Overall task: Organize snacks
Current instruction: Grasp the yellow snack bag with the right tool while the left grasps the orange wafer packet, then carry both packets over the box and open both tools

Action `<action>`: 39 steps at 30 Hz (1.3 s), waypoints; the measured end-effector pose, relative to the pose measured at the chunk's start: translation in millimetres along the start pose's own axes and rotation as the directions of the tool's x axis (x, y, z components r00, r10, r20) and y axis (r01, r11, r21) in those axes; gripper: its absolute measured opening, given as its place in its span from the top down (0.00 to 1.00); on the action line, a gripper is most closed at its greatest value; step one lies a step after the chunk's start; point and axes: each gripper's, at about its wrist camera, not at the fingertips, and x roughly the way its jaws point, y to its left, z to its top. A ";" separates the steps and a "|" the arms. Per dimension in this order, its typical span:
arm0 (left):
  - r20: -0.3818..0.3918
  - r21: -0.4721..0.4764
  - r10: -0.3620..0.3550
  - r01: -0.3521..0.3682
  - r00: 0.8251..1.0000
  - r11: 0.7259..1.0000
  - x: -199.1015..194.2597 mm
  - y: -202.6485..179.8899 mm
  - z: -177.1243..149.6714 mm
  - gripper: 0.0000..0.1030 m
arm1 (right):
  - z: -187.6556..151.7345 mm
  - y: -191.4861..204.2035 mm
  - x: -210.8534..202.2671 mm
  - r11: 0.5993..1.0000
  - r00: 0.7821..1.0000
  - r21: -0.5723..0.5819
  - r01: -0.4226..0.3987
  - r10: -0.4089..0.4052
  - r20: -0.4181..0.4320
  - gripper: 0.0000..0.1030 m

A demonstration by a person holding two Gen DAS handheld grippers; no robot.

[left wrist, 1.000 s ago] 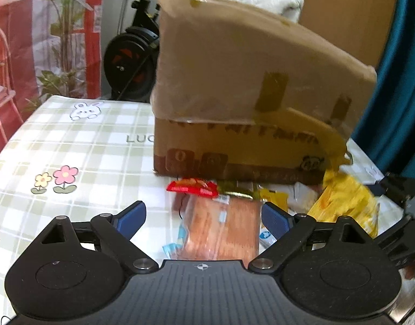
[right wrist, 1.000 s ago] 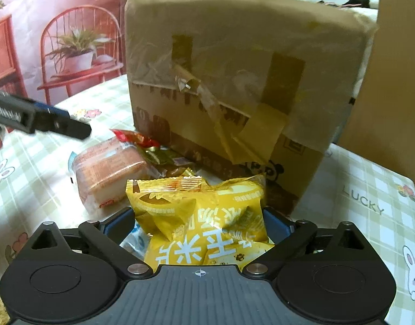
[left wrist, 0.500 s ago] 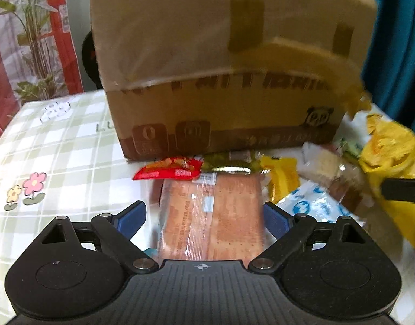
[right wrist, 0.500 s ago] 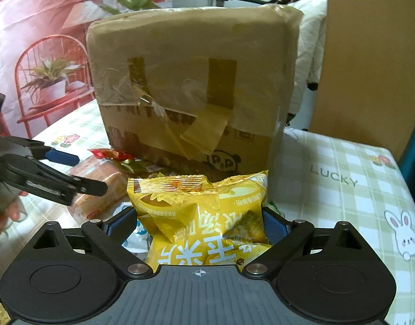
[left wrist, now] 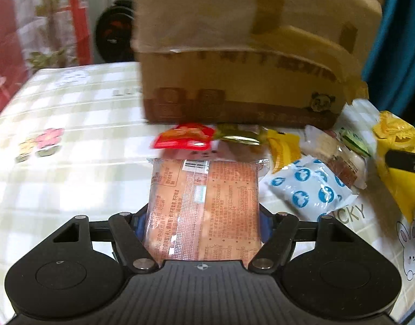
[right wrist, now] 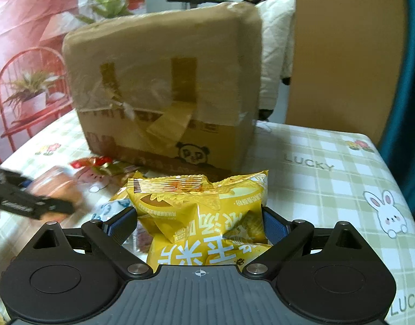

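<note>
- Two tools work at once above the checked worktop (left wrist: 71, 168), both near a taped cardboard box (left wrist: 234, 54).
- Left tool (left wrist: 202, 223): its jaws have just been closing, and the orange biscuit packet (left wrist: 204, 197) lies lengthwise between them, its sides filling the gap so the pads appear to press on the wrapper.
- Right tool (right wrist: 199, 223): its jaws stand wide, clamped on the puffy yellow corn-chip bag (right wrist: 199, 211), which looks lifted clear of the worktop.
- Loose snacks lie at the foot of the box: a red wrapper (left wrist: 185, 136), a blue-and-white pouch (left wrist: 307, 189) and a clear-wrapped cake (left wrist: 340, 157).
- Likely risks:
  - the slick biscuit wrapper could slide out when raised, since only its near end sits between the pads;
  - harder squeezing might crack the biscuits or burst the air-filled chip bag;
  - the two tools are near each other, so a swing toward the box could knock one against the other or scatter the loose snacks.
</note>
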 end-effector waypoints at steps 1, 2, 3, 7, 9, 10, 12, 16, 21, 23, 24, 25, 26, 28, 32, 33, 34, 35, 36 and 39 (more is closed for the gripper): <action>0.017 -0.012 0.011 -0.010 1.000 1.000 -8.4 4.3 0.3 0.28 | 0.6 -2.7 -3.3 1.000 1.000 0.011 0.005 -0.005 0.013 0.09; 0.036 -0.026 0.021 -0.020 0.999 0.999 -16.3 8.5 0.1 0.28 | 1.3 -5.5 -6.8 1.000 1.000 0.018 0.010 -0.011 0.026 0.09; 0.058 -0.040 0.030 -0.027 0.998 0.999 -24.0 13.3 0.9 0.28 | 2.9 -8.1 -10.5 1.000 0.999 0.024 0.017 -0.018 0.043 0.09; 0.163 -0.074 0.072 -0.060 0.984 0.995 -58.3 25.2 15.6 0.28 | 19.3 -20.2 -28.6 0.997 0.989 0.053 0.051 -0.058 0.133 0.09; 0.221 -0.079 0.084 -0.068 0.972 0.995 -71.7 26.4 27.8 0.28 | 31.3 -29.6 -38.3 0.995 0.980 0.079 0.061 -0.075 0.185 0.09; 0.254 -0.081 0.086 -0.067 0.963 0.994 -79.5 25.7 35.8 0.28 | 38.6 -33.0 -43.9 0.993 0.973 0.094 0.066 -0.084 0.214 0.09; 0.312 -0.075 0.084 -0.064 0.946 0.995 -92.5 24.8 52.1 0.28 | 54.9 -38.7 -54.4 0.991 0.957 0.113 0.070 -0.098 0.271 0.09; 0.412 -0.019 0.068 -0.066 0.909 0.998 -113.3 19.2 92.6 0.28 | 94.3 -43.9 -69.0 0.993 0.922 0.096 0.067 -0.099 0.373 0.09; 0.500 0.030 0.009 -0.028 0.866 0.999 -117.2 4.6 155.4 0.28 | 155.2 -41.0 -67.5 0.999 0.882 0.022 0.044 -0.049 0.469 0.09; 0.519 0.051 -0.008 -0.021 0.855 0.999 -109.7 -3.9 179.9 0.28 | 178.2 -33.4 -61.0 0.999 0.867 -0.031 0.043 -0.022 0.497 0.09; 0.519 0.056 -0.014 -0.018 0.855 0.998 -104.1 -7.0 190.5 0.28 | 188.2 -29.3 -56.8 0.998 0.864 -0.049 0.041 -0.011 0.503 0.09; 0.513 0.058 -0.018 -0.013 0.858 0.998 -96.7 -10.1 201.3 0.28 | 198.9 -23.6 -49.4 0.997 0.863 -0.065 0.032 0.005 0.505 0.09; 0.509 0.058 -0.019 -0.012 0.861 0.998 -89.4 -13.3 211.3 0.28 | 209.0 -17.8 -41.2 0.997 0.863 -0.077 0.020 0.022 0.505 0.09; 0.492 0.055 -0.019 -0.009 0.870 0.998 -76.6 -17.6 226.1 0.28 | 223.1 -9.3 -22.4 0.995 0.864 -0.095 -0.002 0.050 0.501 0.09; 0.455 0.028 -0.028 0.017 0.890 0.999 -48.9 -16.0 245.0 0.28 | 236.8 6.4 7.2 0.993 0.883 -0.112 -0.028 0.077 0.462 0.09; 0.436 0.033 -0.037 0.026 0.899 0.999 -39.9 -17.0 249.7 0.28 | 239.4 9.7 14.6 0.993 0.889 -0.112 -0.033 0.080 0.451 0.08; 0.418 0.038 -0.045 0.032 0.907 0.999 -35.1 -13.4 249.9 0.27 | 240.2 10.6 22.4 0.993 0.897 -0.111 -0.039 0.083 0.433 0.08; 0.405 0.041 -0.049 0.035 0.913 0.999 -30.2 -11.6 251.6 0.26 | 240.8 11.4 29.8 0.993 0.908 -0.108 -0.047 0.087 0.410 0.06; 0.396 0.043 -0.047 0.033 0.917 0.999 -26.2 -9.4 252.2 0.20 | 240.1 10.9 35.9 0.993 0.917 -0.101 -0.054 0.089 0.389 0.03; 0.402 0.033 -0.019 0.006 0.915 0.999 -22.0 -4.4 250.1 0.14 | 237.8 8.3 43.0 0.996 0.927 -0.066 -0.052 0.072 0.368 0.01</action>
